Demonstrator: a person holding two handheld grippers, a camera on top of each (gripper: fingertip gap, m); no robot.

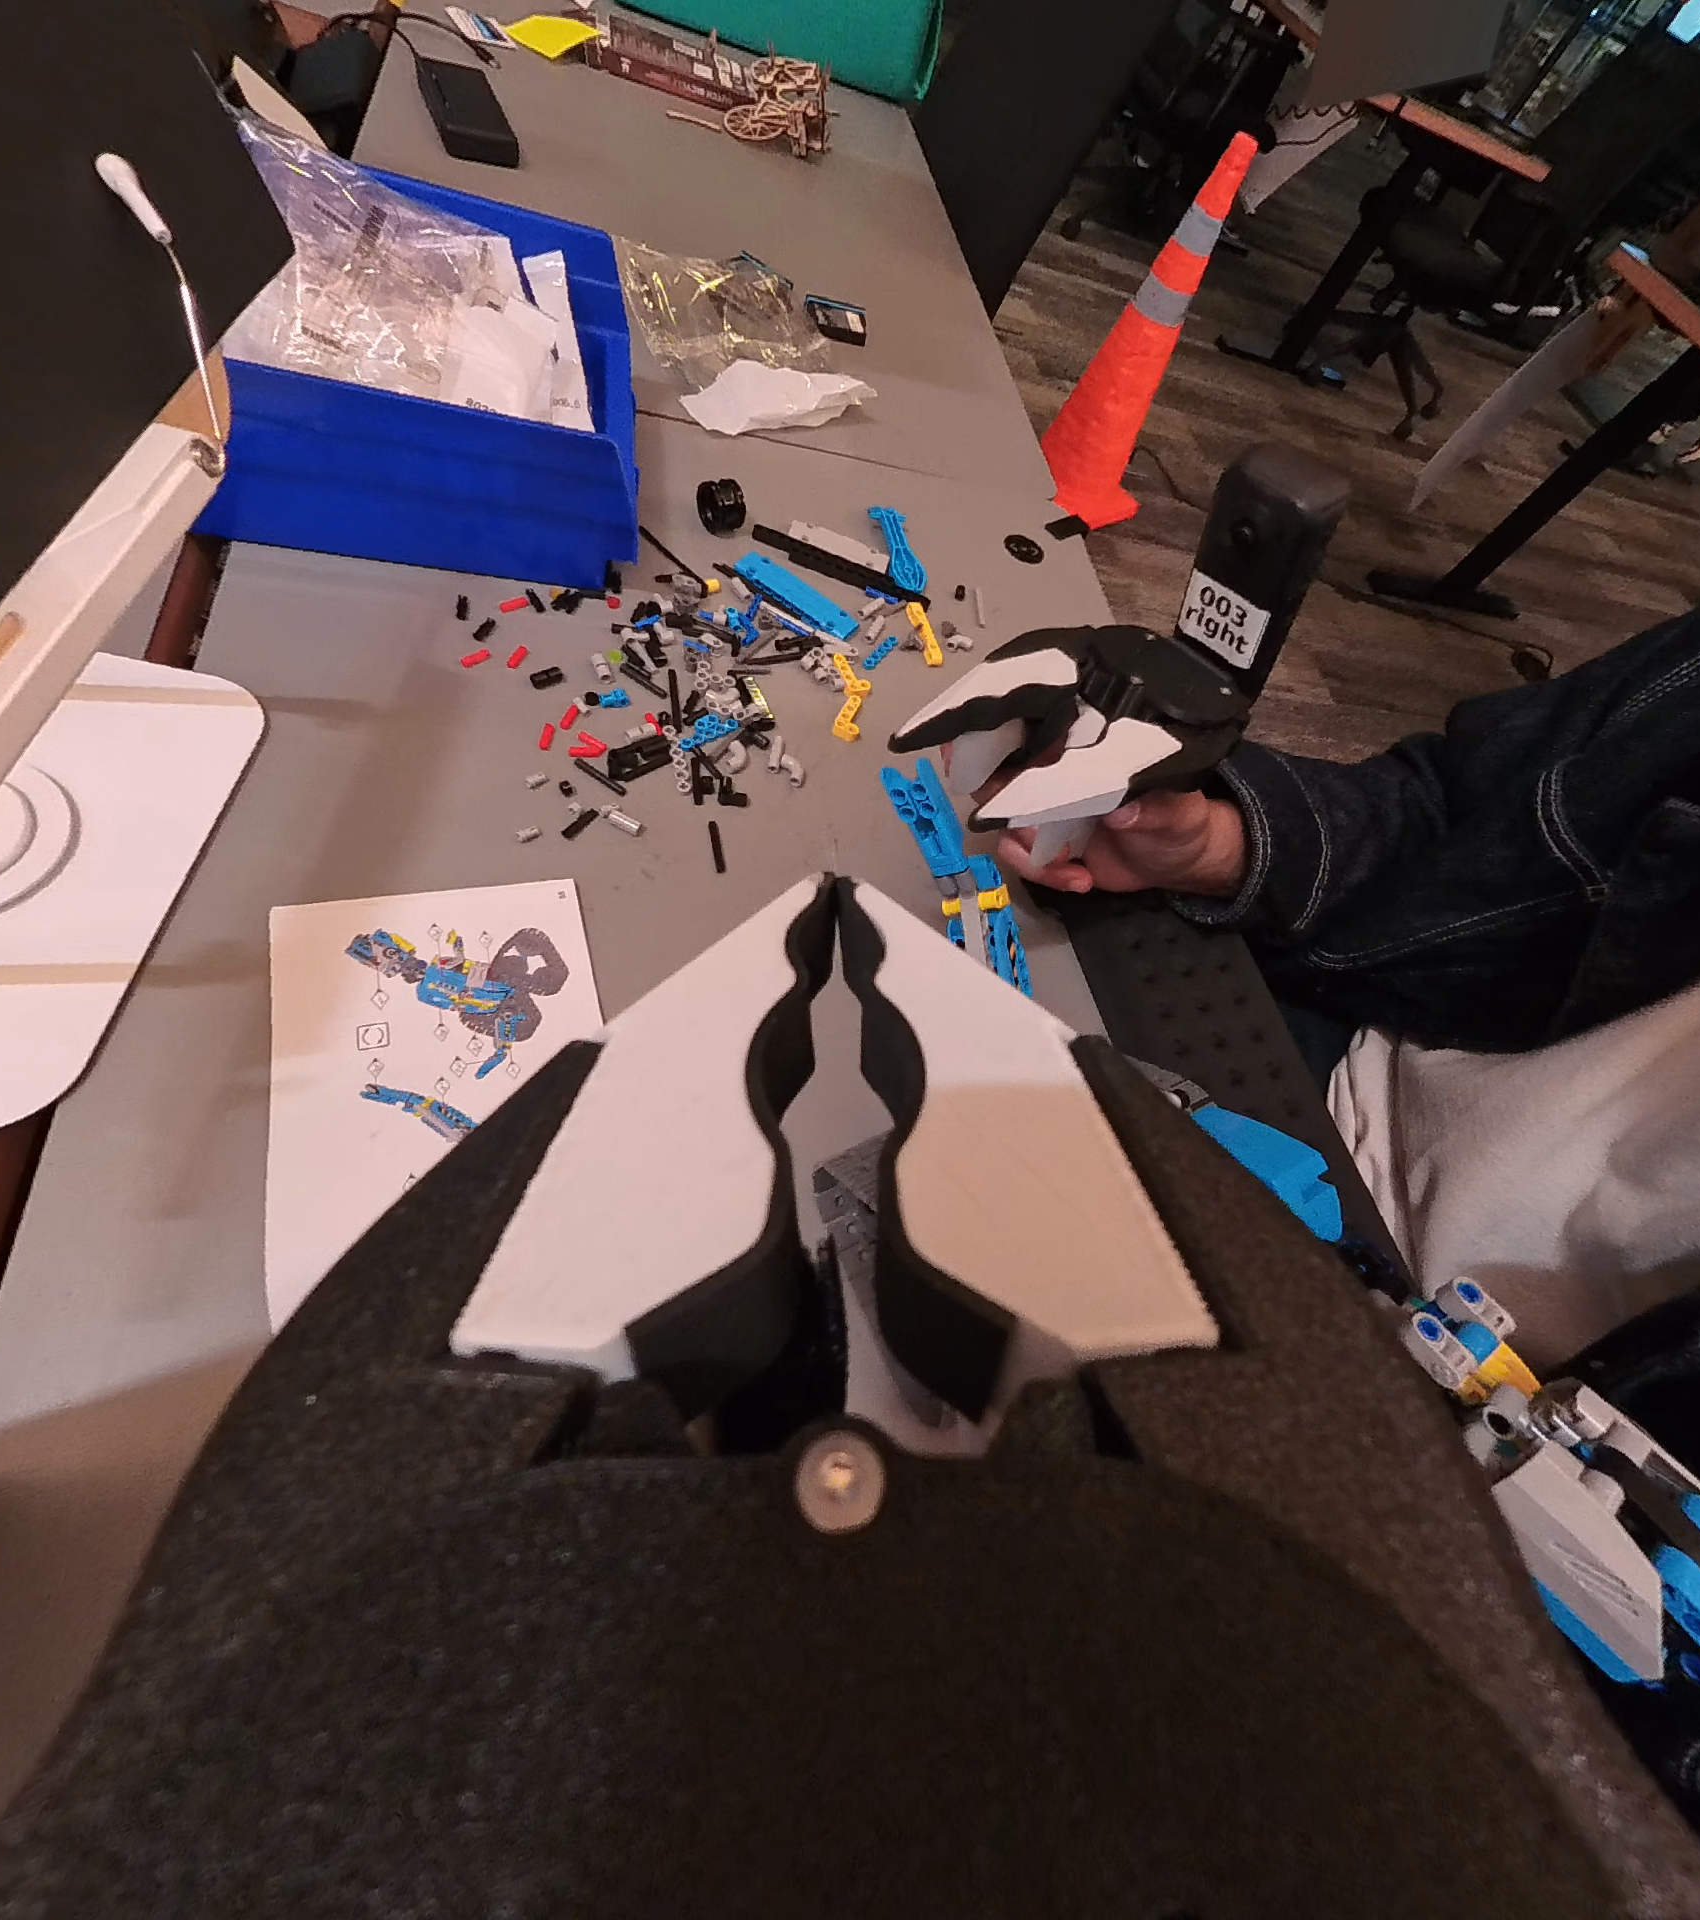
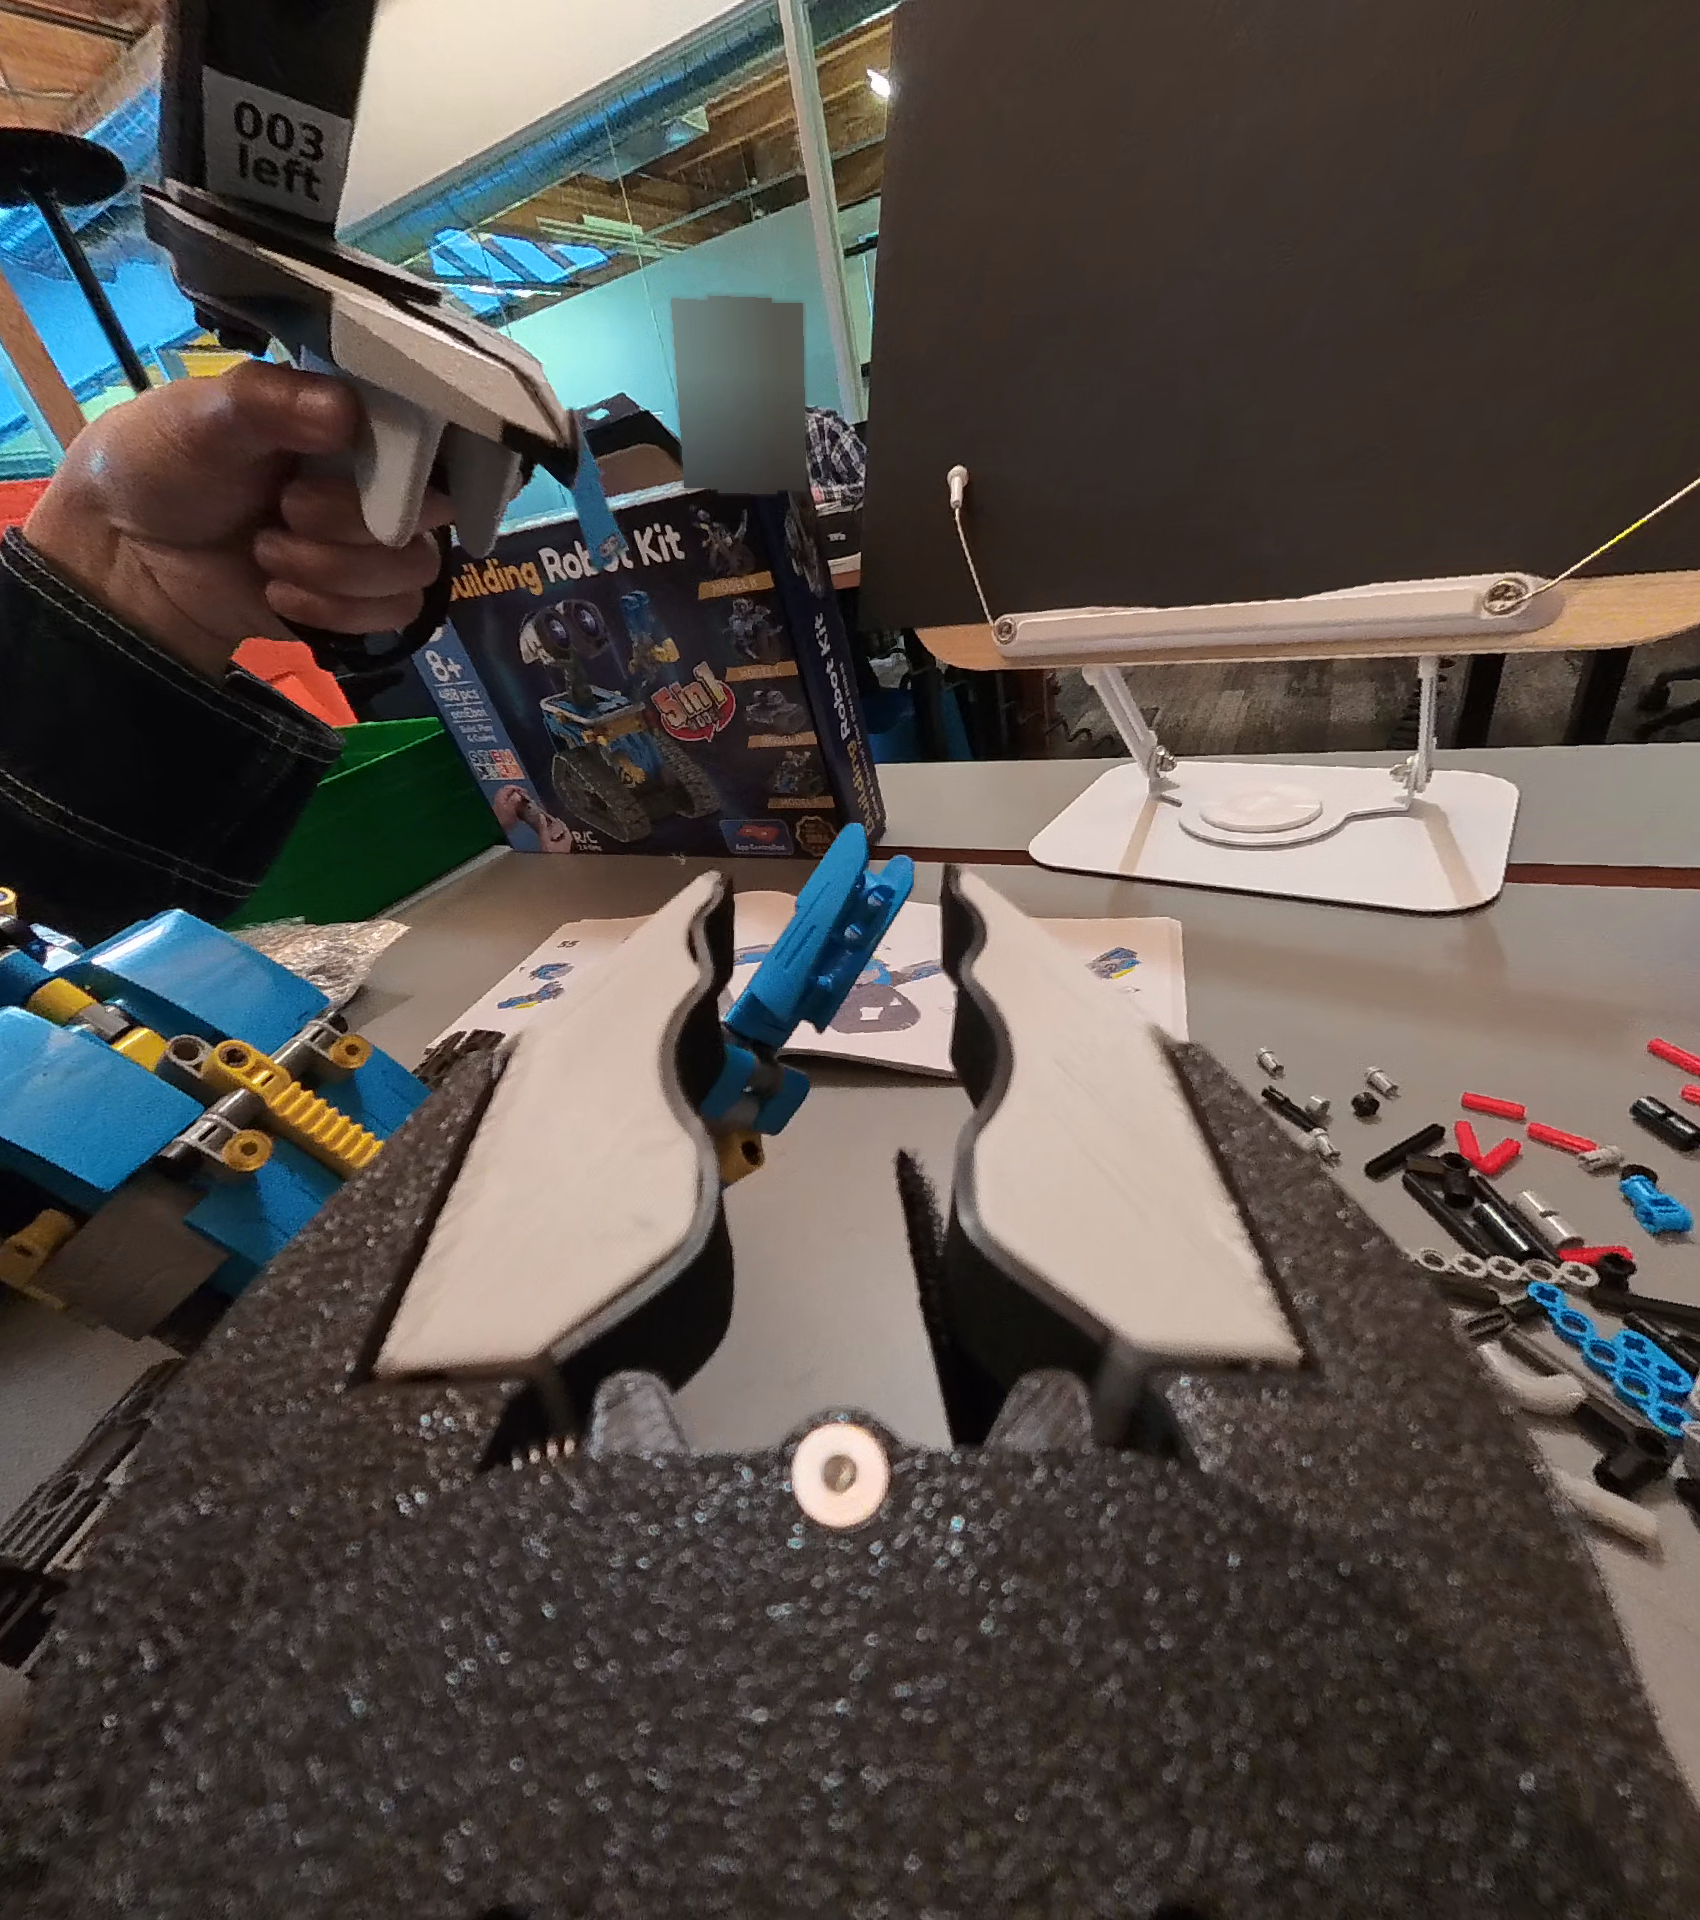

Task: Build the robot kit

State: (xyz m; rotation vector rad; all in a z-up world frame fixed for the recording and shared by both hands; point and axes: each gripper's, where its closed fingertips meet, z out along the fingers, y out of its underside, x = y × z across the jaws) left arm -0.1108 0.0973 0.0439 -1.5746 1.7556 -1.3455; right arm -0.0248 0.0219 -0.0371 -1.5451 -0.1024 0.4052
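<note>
My left gripper (image 1: 830, 883) is shut; in the right wrist view it (image 2: 560, 442) is raised at the upper left, with a thin blue flat piece (image 2: 594, 509) hanging from its tips. My right gripper (image 2: 835, 894) is open wide, low over the grey table (image 2: 1345, 997). A blue arm-like brick assembly (image 2: 815, 966) stands tilted between its fingers, close against the left finger (image 2: 607, 1091). In the left wrist view the right gripper (image 1: 939, 779) sits over that assembly (image 1: 929, 821) near the table's right edge.
A pile of small loose parts (image 1: 700, 686) lies mid-table, also on the right (image 2: 1604, 1247). An instruction sheet (image 1: 430, 1039), blue bin (image 1: 430, 447), white stand (image 2: 1272, 831), kit box (image 2: 659, 686) and partly built blue model (image 2: 98, 1091) surround it. An orange cone (image 1: 1137, 343) stands on the floor. Tip to tip, the grippers are about 15 cm apart.
</note>
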